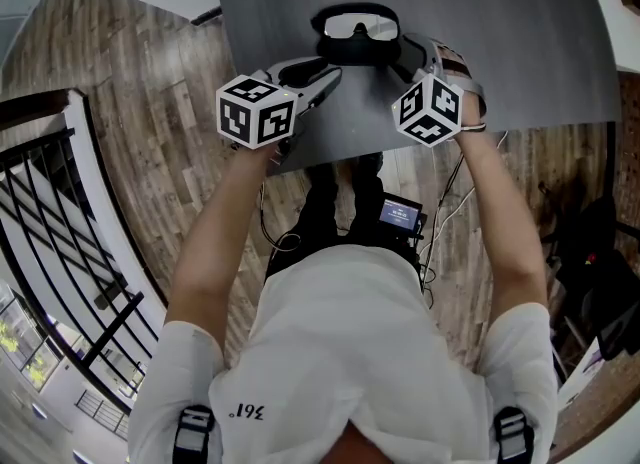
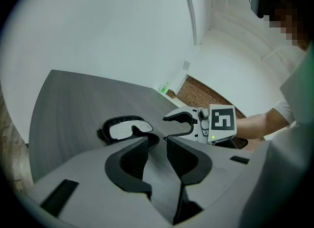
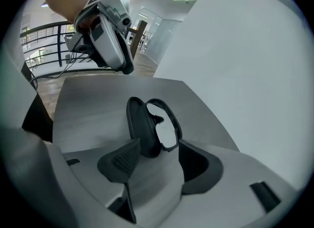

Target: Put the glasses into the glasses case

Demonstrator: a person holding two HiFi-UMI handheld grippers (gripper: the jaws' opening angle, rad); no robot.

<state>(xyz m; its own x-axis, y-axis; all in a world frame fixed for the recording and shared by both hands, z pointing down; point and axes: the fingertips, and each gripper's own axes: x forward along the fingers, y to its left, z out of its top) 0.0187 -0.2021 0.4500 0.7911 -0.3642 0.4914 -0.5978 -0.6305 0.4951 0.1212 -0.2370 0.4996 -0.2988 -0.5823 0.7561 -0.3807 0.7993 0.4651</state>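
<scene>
Head view: left forearm (image 1: 225,222) and right forearm (image 1: 500,212) reach forward and angle down. The left tongs (image 2: 158,142) are narrowly parted and empty. The right tongs (image 3: 160,144) are half-open at the end of the one open glasses case (image 1: 355,50) on the worktop (image 1: 500,42), with one pair of glasses (image 1: 362,26) inside.

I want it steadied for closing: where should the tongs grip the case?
Probably the thin rim of the case, on its black half, from the right end, where the right tongs point: it lies open, leaving that edge free to pinch.
</scene>
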